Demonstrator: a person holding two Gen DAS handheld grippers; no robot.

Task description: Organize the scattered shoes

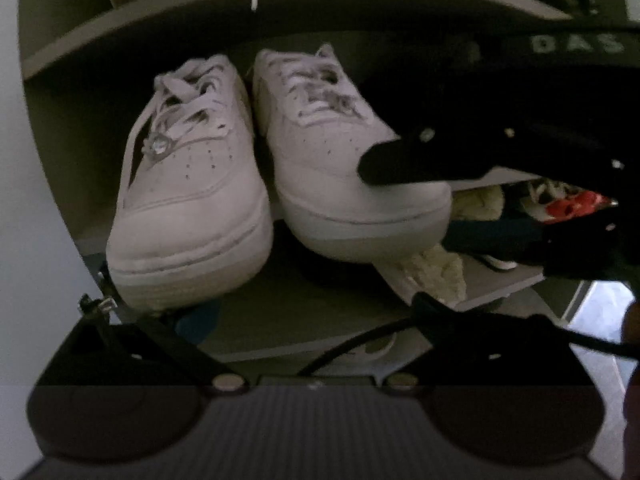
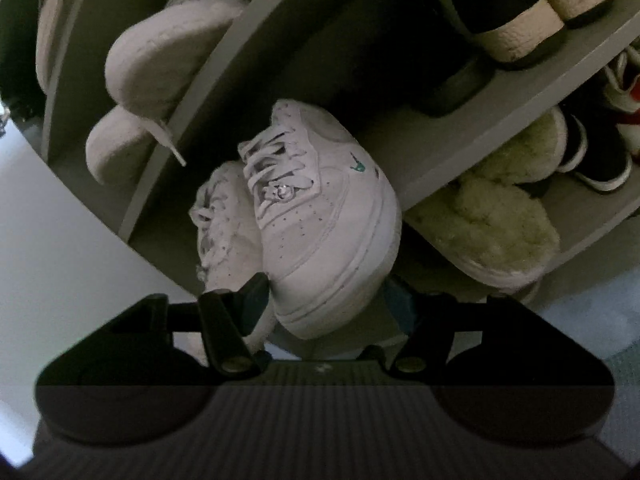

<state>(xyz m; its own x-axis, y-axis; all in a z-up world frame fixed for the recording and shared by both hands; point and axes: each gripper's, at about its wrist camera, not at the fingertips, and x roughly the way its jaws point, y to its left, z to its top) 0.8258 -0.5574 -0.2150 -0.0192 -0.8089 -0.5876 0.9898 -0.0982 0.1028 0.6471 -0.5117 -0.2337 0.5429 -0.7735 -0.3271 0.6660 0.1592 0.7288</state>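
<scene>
- Two white leather-look sneakers stand side by side, toes outward: the left sneaker (image 1: 188, 208) and the right sneaker (image 1: 332, 168). Both have rounded toes with perforation dots, flat white laces and thick ribbed rubber soles.
- The right wrist view shows a small teal logo on the right sneaker's side and a sparkly charm on its laces.
- Beside them on a lower board lie cream slippers (image 2: 500, 220), fluffy and shaggy. Further along sit a dark shoe with white trim and something red and white, too blurred to tell more.
- On the board above (image 1: 360, 12) rest pale soles and a dangling lace. Also up there are dark shoes with rough cream soles (image 2: 520, 28).
- The sneakers' shelf (image 1: 320, 300) is a flat, matt grey board in a dim, open rack. A plain white wall (image 2: 60, 240) runs along its side, and a pale floor shows at the lower right.
- The right gripper (image 2: 326, 294) is rolled over. One finger lies on the right sneaker's toe cap and the other, with a teal pad, sits under the sole, pinching the toe.
- The left gripper (image 1: 258, 304) has its fingers spread wide and grips nothing. The left sneaker's toe hangs over the shelf edge just above one finger, well apart from the other.
</scene>
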